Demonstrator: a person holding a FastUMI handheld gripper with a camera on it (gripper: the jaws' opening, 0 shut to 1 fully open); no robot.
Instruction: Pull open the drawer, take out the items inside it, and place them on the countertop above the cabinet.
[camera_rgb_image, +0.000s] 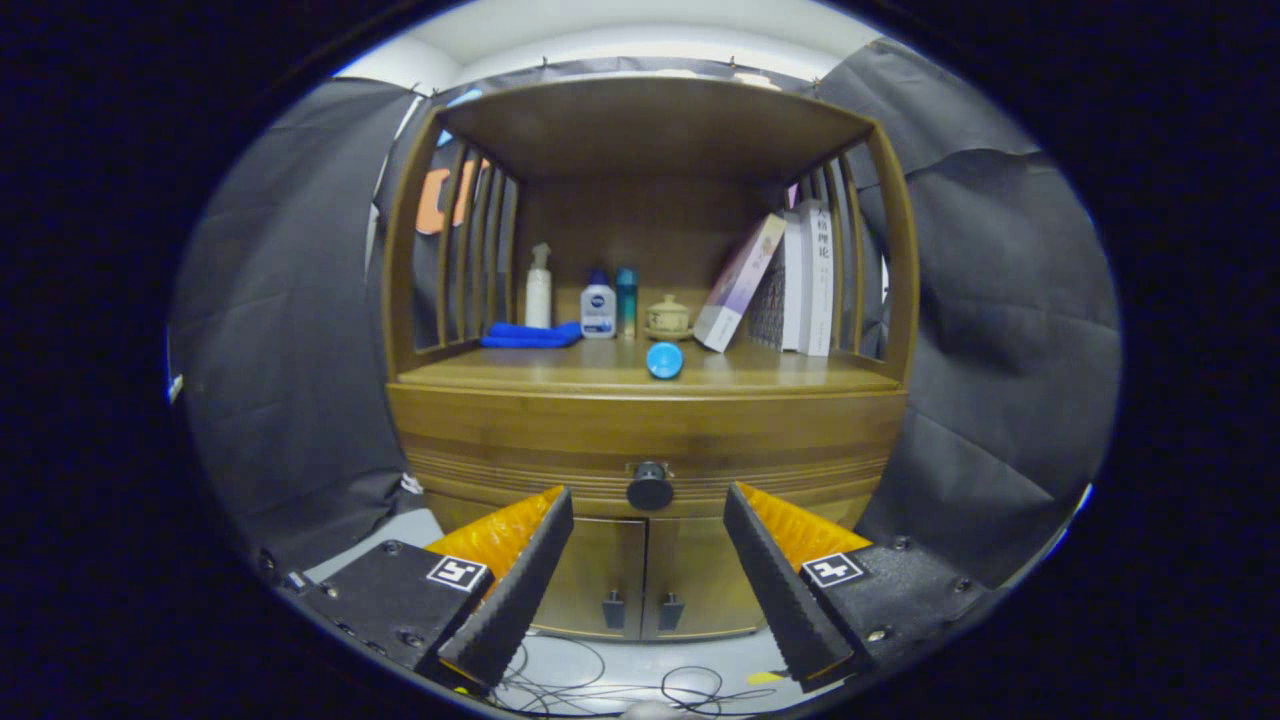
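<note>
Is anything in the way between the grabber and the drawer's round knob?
Nothing visible is. The gripper is open, and the drawer knob sits just ahead, centred in the gap between its fingers, with only open air there. The drawer is still closed. The blue round thing lies higher up, on the countertop.

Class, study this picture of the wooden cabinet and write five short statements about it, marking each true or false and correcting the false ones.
1. The wooden drawer is shut. True.
2. The gripper is clamped on the round dark drawer knob. False: its fingers are open, apart from the knob.
3. A folded blue cloth lies on the wooden countertop. True.
4. The books lie flat. False: they stand or lean.
5. A round blue object sits near the countertop's front. True.
</note>
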